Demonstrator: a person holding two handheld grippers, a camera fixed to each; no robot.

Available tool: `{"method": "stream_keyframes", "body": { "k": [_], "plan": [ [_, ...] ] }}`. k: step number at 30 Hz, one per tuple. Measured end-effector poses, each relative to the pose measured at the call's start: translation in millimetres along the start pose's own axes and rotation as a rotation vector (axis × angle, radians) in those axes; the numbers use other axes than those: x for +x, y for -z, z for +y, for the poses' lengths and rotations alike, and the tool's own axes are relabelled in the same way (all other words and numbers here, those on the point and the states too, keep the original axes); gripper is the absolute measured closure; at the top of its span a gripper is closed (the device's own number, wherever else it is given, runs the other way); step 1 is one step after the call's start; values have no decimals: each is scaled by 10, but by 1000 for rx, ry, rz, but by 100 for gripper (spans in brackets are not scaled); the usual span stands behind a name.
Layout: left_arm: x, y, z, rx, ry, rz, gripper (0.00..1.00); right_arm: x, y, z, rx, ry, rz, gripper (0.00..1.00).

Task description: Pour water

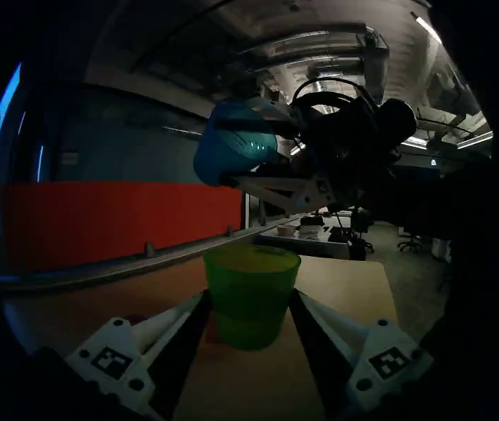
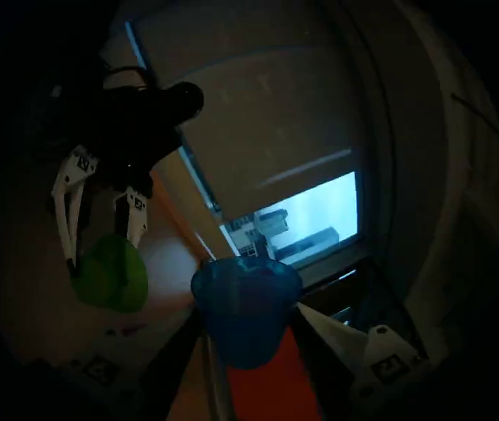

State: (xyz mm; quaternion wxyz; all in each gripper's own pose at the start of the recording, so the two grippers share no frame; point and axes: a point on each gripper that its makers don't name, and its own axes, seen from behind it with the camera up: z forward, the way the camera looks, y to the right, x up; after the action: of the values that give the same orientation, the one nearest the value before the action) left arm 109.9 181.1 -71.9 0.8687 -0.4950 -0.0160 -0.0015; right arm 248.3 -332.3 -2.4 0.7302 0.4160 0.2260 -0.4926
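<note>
Green cup [image 1: 251, 298], upright, clamped between both fingers of the left gripper [image 1: 251, 309], on or just over a pale wooden table [image 1: 347, 288]; contact impossible to tell. Higher up and beyond it, blue cup [image 1: 234, 149], tilted, gripped between both fingers of the right gripper [image 1: 224, 153]. Contents of either cup too dark to make out. Seen from the right gripper view, blue cup close in, green cup farther off to the left. Behind: red wall panel [image 1: 109, 217], office chairs [image 1: 410, 244], ceiling strip lights [image 1: 428, 29], bright window [image 2: 305, 217].
</note>
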Motion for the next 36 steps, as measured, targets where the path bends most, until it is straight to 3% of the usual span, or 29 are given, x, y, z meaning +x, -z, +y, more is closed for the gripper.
{"method": "stream_keyframes", "body": {
  "k": [12,24,36],
  "plan": [
    [-6,-3,-18,8,2,-5,21,-223,141,29,-26,-283,-13,15],
    [-1,11,-33,18,-2,-8,21,-384,267,-84,3,-642,-25,15],
    [8,33,-69,29,-3,-15,21,-406,313,-219,45,-881,-44,15]
  ]
}}
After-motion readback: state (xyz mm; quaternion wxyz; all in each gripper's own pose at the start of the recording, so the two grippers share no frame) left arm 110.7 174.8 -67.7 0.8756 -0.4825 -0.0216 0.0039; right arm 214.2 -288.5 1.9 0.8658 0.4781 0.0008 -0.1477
